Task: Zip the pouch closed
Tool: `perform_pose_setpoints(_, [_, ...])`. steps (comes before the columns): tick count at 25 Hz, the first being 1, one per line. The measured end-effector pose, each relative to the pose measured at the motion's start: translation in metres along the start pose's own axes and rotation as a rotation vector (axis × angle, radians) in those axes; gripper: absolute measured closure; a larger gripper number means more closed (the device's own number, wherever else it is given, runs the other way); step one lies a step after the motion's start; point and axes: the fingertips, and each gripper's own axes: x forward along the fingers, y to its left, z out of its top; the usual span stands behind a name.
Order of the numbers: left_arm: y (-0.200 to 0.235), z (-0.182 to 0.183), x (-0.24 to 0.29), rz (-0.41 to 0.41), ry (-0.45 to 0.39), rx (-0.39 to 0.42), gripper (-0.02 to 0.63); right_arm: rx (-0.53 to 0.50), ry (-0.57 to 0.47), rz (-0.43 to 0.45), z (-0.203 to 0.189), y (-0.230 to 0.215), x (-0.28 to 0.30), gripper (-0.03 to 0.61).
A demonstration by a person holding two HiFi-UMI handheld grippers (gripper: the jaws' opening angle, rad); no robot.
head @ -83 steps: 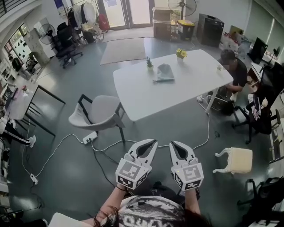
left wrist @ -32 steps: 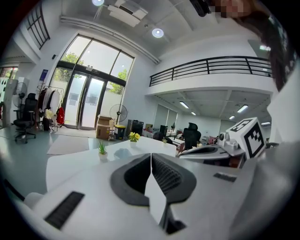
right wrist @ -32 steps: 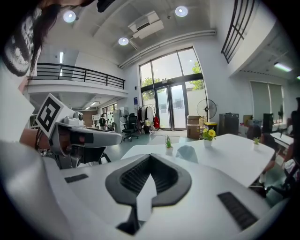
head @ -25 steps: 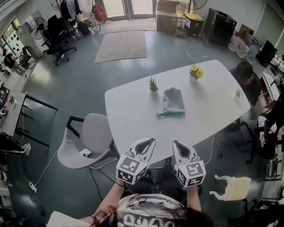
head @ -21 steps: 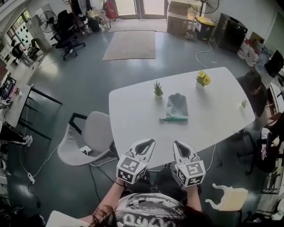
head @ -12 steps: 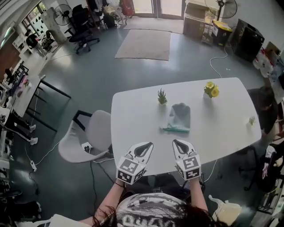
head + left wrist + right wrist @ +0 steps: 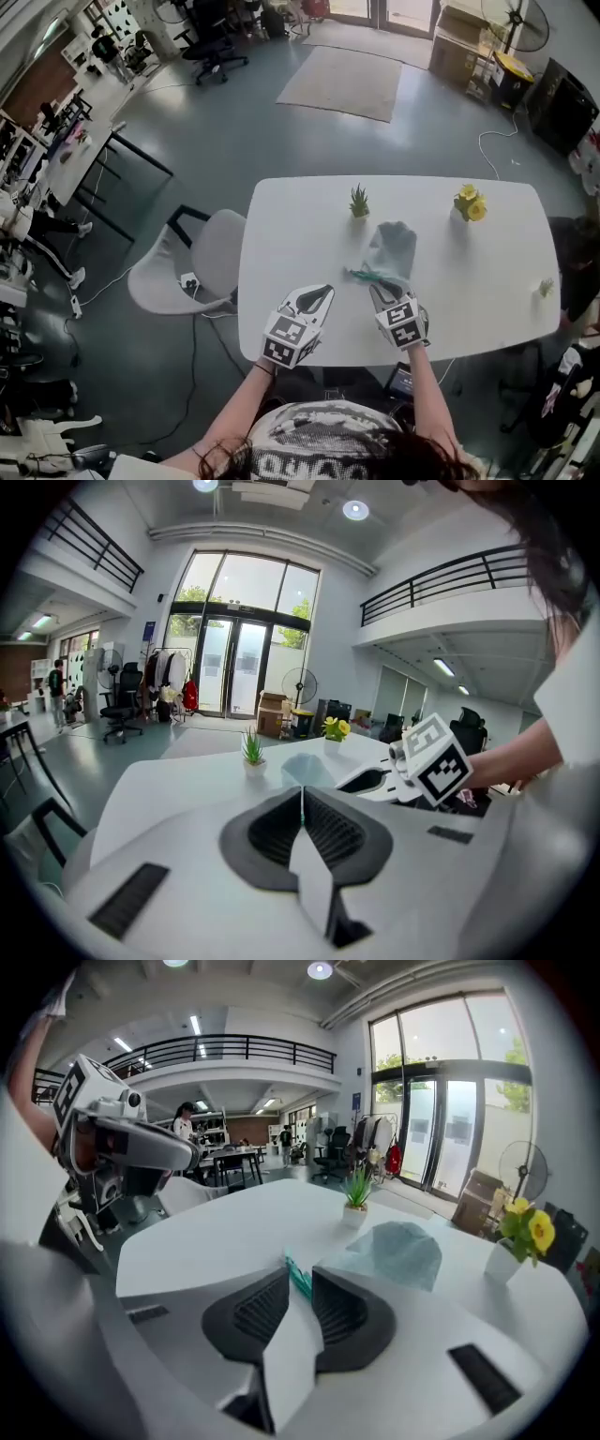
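A pale grey-blue pouch (image 7: 395, 246) lies flat on the white table (image 7: 300, 225), its teal zipper edge (image 7: 368, 275) toward me. My right gripper (image 7: 377, 290) hovers just short of that edge. Its jaws have just been opening and now stand slightly apart. In the right gripper view the teal zipper edge (image 7: 298, 1277) shows in the narrow gap at the tips, with no pad pressing on it, and the pouch (image 7: 401, 1252) spreads beyond. My left gripper (image 7: 324, 292) is shut and empty over the table's near part, left of the pouch (image 7: 305, 768).
A small potted plant (image 7: 359, 201) and a pot of yellow flowers (image 7: 469, 203) stand behind the pouch. Another tiny plant (image 7: 546, 287) sits near the right edge. A grey chair (image 7: 183, 267) stands at the table's left side.
The table has come much nearer. Both grippers moved forward and down over its near edge, the right one up to the pouch's zipper edge, and its jaws parted.
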Motion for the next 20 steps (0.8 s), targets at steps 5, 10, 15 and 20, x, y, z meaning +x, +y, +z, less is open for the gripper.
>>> perform_pose_setpoints(5, [0.008, -0.005, 0.008, 0.034, 0.011, -0.054, 0.598, -0.101, 0.124, 0.039, -0.019, -0.010, 0.026, 0.464])
perform_pose_setpoints(10, [0.007, -0.014, 0.015, 0.044, 0.037, -0.065, 0.598, -0.184, 0.214, 0.052, -0.032, -0.020, 0.040, 0.462])
perform_pose_setpoints(15, [0.009, -0.016, 0.020, 0.050, 0.049, -0.072, 0.598, -0.266, 0.294, 0.090, -0.047, -0.021, 0.050, 0.470])
perform_pose_setpoints(20, [0.011, -0.020, 0.022, 0.054, 0.077, -0.048, 0.598, -0.282, 0.265, 0.125, -0.045, -0.020, 0.048, 0.556])
